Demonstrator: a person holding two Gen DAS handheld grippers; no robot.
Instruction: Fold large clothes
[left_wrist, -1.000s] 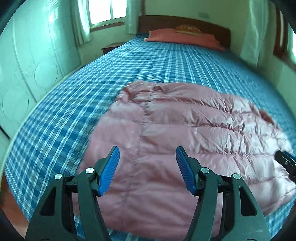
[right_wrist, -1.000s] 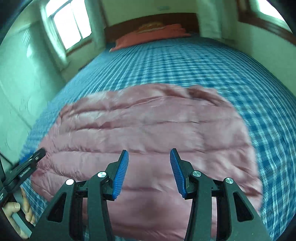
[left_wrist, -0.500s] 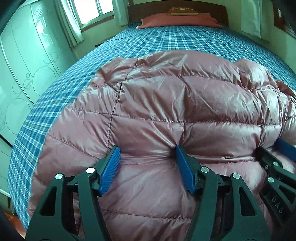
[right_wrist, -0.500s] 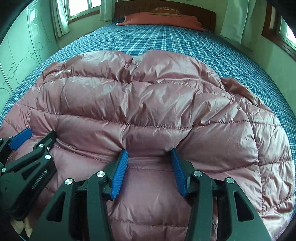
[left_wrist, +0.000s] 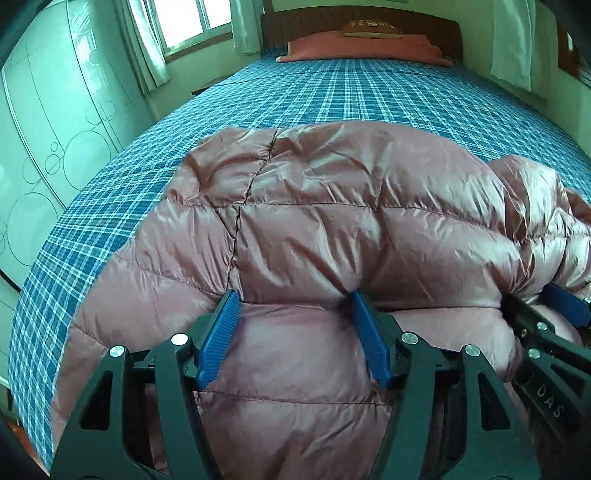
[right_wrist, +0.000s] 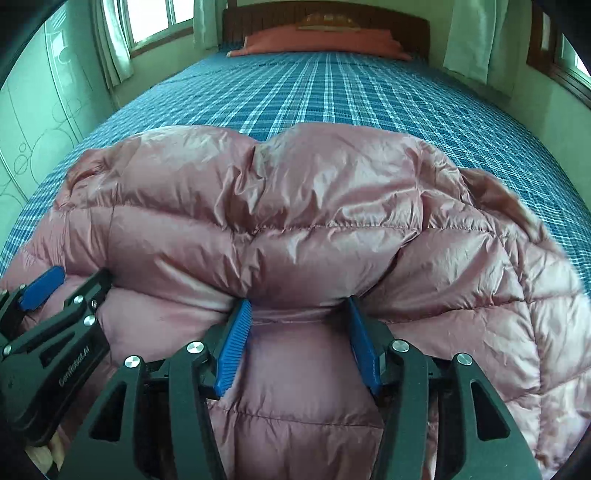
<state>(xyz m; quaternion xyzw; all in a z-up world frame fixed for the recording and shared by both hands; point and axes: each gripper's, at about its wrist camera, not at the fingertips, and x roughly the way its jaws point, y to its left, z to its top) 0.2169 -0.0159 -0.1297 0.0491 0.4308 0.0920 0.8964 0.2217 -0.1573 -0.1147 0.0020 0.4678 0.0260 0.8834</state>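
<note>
Across the near end of the blue plaid bedsheet (left_wrist: 332, 107) lies a shiny pink quilted down jacket (left_wrist: 351, 229), bunched into a puffy ridge just ahead of both tools. The left gripper (left_wrist: 293, 336) and the right gripper (right_wrist: 297, 343) sit side by side with their blue ribbed fingers (left_wrist: 221, 332) spread wide; padded fabric bulges between each pair, but neither pair has clamped down on it. The jacket looks light and very soft, full of air, so it will likely spring back and resist staying creased. Its slick shell looks slippery, so a shallow pinch on a bulging panel could slide off. A better hold is probably along a stitched seam (right_wrist: 332, 229) or the hem, where the filling is thin and the fabric gathers firmly.
</note>
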